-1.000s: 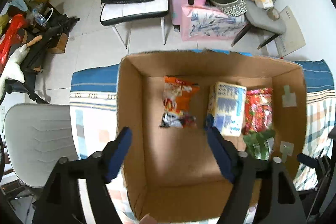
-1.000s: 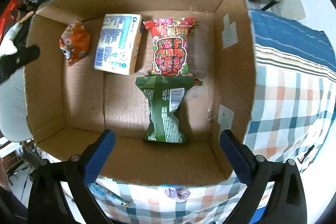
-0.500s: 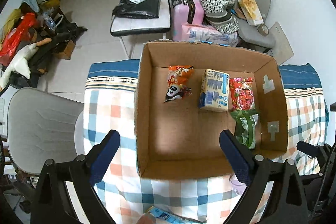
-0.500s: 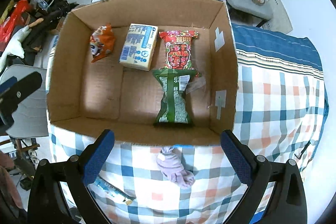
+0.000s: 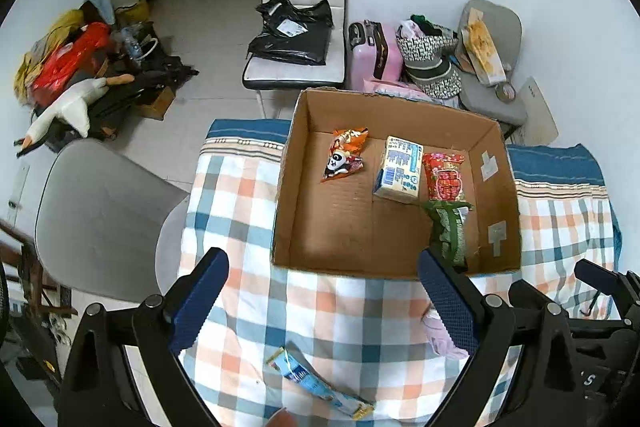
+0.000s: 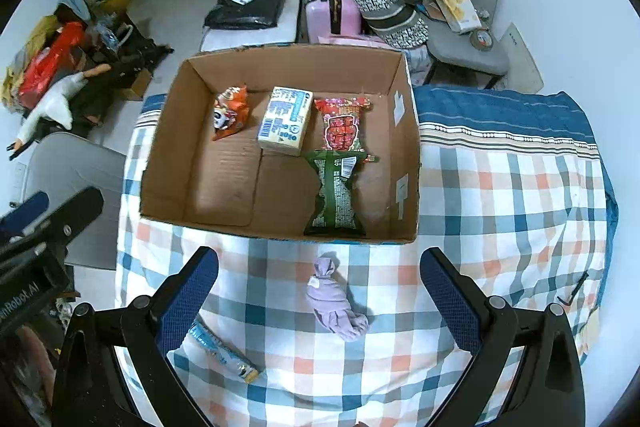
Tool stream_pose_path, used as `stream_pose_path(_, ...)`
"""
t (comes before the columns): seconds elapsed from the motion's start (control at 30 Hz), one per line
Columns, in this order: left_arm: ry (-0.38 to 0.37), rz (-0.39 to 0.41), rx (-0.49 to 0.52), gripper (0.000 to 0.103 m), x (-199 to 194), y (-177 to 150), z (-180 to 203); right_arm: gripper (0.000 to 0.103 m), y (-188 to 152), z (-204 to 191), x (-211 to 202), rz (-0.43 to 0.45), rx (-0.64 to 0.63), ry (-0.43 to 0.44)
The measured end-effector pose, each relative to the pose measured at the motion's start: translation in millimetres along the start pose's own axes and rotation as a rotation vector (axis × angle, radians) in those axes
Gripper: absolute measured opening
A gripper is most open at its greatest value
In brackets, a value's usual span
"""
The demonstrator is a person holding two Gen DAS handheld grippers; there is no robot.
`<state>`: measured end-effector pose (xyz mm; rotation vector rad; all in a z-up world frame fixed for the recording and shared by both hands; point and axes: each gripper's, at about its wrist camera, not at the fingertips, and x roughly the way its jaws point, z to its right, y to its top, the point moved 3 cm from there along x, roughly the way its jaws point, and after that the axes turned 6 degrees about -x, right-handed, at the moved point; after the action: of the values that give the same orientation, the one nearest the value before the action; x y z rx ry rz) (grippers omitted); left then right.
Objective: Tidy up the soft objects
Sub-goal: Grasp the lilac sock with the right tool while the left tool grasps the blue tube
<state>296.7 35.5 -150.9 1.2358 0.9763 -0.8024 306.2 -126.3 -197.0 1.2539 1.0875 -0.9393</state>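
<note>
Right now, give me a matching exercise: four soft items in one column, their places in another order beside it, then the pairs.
Items:
1. green snack packet
2. lilac sock bundle
3. orange panda snack bag
4. blue wrapper bar

Places:
A. cardboard box, far left
B. checked cloth, just in front of the box
C. box, near right
D. cloth, near the right claw's left finger

Pairs: 1-C, 2-B, 3-A, 4-D

One cardboard box (image 6: pixel 404 147) holds four packets: orange (image 6: pixel 230 111), white-blue (image 6: pixel 285 121), red (image 6: pixel 342 125), green (image 6: pixel 335 193). On the near cloth: one purple sock bundle (image 6: pixel 334 301), one blue wrapper (image 6: pixel 222 353).
</note>
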Motion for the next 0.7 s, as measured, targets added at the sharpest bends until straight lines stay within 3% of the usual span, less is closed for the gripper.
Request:
stream_pose_path(0.1,0.012,0.001,-0.038,0.097,-6,-16,-5,0.102,-11,5,-4,0.013,-0.007,0.008)
stream_pose_path(0.23,0.026,-0.061,-0.123,0.097,7,-51,-21,0.102,-31,13,12,-0.037,-0.010,0.034)
stream_pose_path(0.4,0.038,-0.247,-0.254,0.097,62,-115,-52,0.103,-64,25,67,-0.153,-0.013,0.057)
stream_pose_path(0.57,-0.018,-0.430,-0.391,0.097,119,-179,-69,0.103,-89,31,125,-0.249,-0.022,0.048)
stream_pose_path(0.7,-0.045,-0.512,-0.438,0.097,153,-208,-66,0.102,-98,28,162,-0.299,-0.045,0.062)
